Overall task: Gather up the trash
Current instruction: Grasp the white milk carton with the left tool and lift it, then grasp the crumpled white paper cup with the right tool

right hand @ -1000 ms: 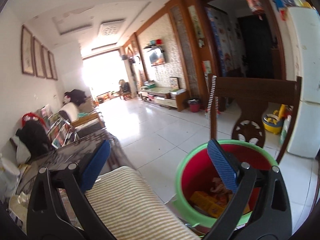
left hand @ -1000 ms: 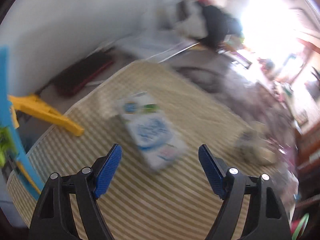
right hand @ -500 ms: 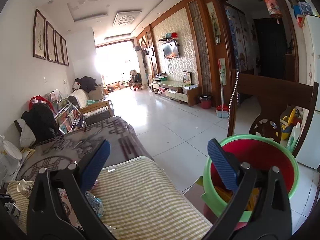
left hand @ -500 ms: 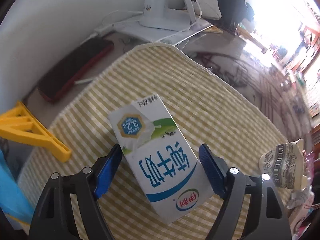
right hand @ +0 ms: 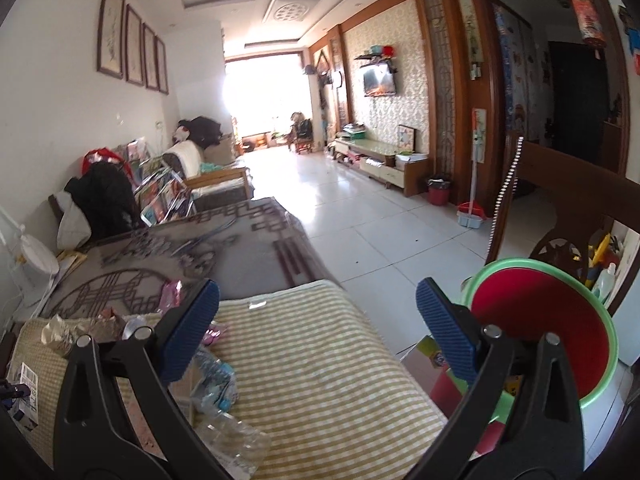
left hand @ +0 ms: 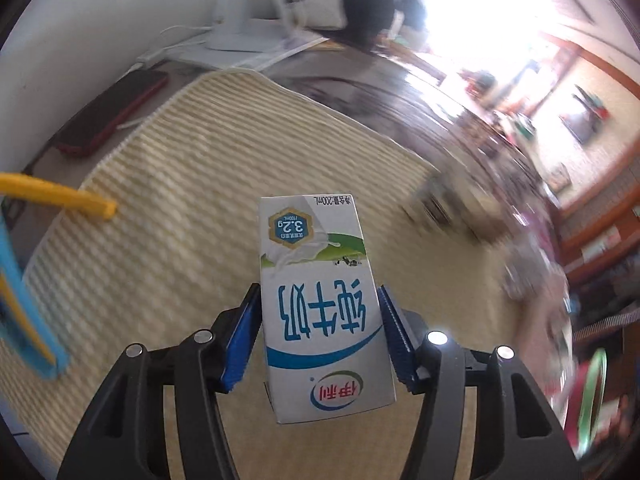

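Observation:
A white and blue milk carton [left hand: 312,248] lies on the yellow striped mat [left hand: 180,200]. My left gripper [left hand: 318,292] straddles its near half. The jaws are closing and both blue pads [left hand: 240,340] touch the carton's sides. My right gripper [right hand: 316,296] hangs open and holds nothing, above the mat's [right hand: 320,360] edge. Left of it lie a crushed clear bottle [right hand: 224,420], a crumpled foil wrapper [right hand: 60,332] and a pink wrapper [right hand: 172,296]. The red bin with a green rim [right hand: 540,320] stands on the floor to the right.
A red phone [left hand: 112,116], a yellow plastic piece [left hand: 60,196] and a blue object [left hand: 24,320] sit by the mat's left side. A white lamp base [left hand: 232,36] stands at the back. A wooden chair [right hand: 568,200] rises behind the bin.
My left gripper came forward over the carton and its jaws narrowed onto its sides. The right view swung left, so the bin shifted right and more of the mat's trash shows.

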Motion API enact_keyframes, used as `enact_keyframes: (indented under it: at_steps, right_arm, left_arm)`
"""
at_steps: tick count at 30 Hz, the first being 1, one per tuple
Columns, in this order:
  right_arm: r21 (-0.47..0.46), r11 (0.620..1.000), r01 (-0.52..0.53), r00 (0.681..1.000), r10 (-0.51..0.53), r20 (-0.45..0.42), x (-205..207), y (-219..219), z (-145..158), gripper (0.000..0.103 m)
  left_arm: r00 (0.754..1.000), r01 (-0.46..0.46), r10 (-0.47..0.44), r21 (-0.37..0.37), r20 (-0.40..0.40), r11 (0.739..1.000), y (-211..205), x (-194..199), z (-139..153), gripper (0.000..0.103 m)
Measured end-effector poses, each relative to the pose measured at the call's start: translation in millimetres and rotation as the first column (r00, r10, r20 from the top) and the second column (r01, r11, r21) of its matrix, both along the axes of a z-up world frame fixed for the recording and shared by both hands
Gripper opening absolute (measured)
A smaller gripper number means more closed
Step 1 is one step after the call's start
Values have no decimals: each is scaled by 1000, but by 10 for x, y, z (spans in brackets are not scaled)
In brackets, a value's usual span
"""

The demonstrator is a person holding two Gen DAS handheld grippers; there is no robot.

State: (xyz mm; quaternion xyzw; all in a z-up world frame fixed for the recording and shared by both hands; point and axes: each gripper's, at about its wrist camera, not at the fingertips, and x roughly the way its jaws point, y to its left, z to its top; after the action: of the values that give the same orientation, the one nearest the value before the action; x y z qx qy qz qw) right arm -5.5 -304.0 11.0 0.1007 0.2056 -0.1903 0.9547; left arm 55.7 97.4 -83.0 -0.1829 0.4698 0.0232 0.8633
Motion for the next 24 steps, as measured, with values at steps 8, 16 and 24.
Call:
enact_keyframes:
  at_steps: [8, 16, 24]
  right_arm:
    - [14, 967, -255, 961, 255, -104, 205, 608, -127, 97]
    - [19, 853, -522, 840, 518, -165, 567, 1618, -55, 97]
    - [-3, 681, -732, 636, 682, -363, 1425, 2918, -118, 97]
  left_arm:
    - [991, 131, -131, -27, 7, 991, -391, -455, -111, 55]
    - [986, 165, -161, -144, 38, 976, -424, -388, -94, 55]
    - [983, 183, -173, -231, 61, 956, -433, -401, -77, 55]
